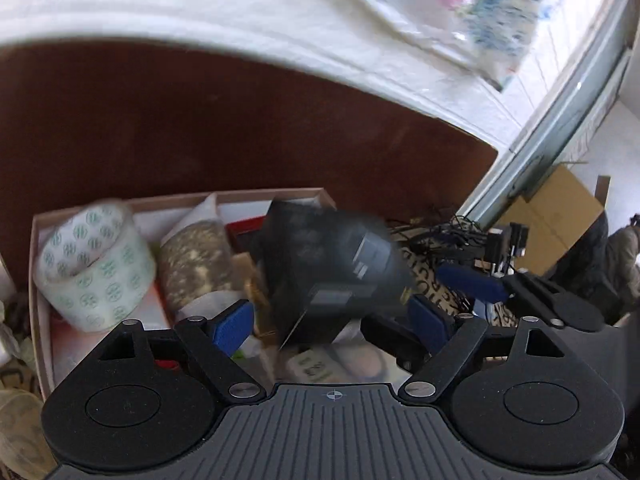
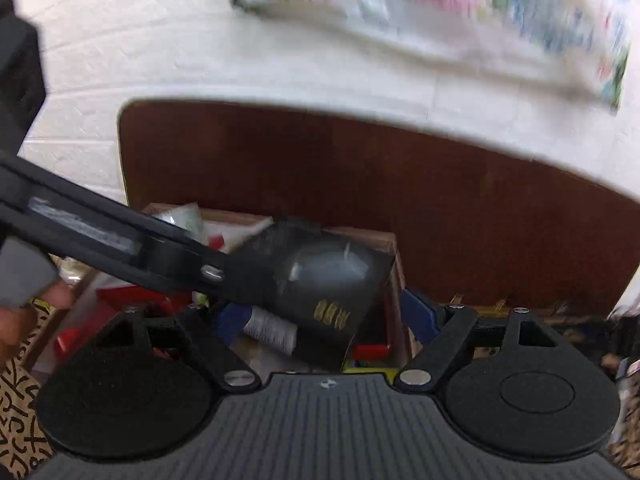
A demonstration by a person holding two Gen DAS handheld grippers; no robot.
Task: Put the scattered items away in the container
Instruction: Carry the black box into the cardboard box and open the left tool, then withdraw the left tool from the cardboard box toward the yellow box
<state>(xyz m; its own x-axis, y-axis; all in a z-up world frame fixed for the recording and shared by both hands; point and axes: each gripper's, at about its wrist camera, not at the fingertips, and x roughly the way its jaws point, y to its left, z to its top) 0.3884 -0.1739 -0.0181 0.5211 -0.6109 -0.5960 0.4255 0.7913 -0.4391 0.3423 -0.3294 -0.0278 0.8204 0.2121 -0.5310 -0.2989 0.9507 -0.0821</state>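
A black box (image 1: 332, 268) with gold print hangs tilted and blurred over the shallow cardboard container (image 1: 36, 240). My left gripper (image 1: 330, 320) is open around it, with a sliver of gap showing beside each blue pad. In the right wrist view the left gripper's black finger (image 2: 168, 256) crosses from the left and reaches the black box (image 2: 328, 280). My right gripper (image 2: 323, 316) stands open just below the box, and its pads are apart from it. The container holds a green-printed tape roll (image 1: 92, 268), a bag of brown grains (image 1: 196, 264), a grey thread spool (image 2: 272, 328) and red items.
A brown board (image 1: 200, 120) rises behind the container, with white wall and a floral bag (image 1: 480, 4) beyond. Tangled cables (image 1: 440, 232) and a cardboard carton (image 1: 552, 208) lie to the right. A person sits at the far right (image 1: 624, 260). A hand (image 2: 24, 312) grips the left tool.
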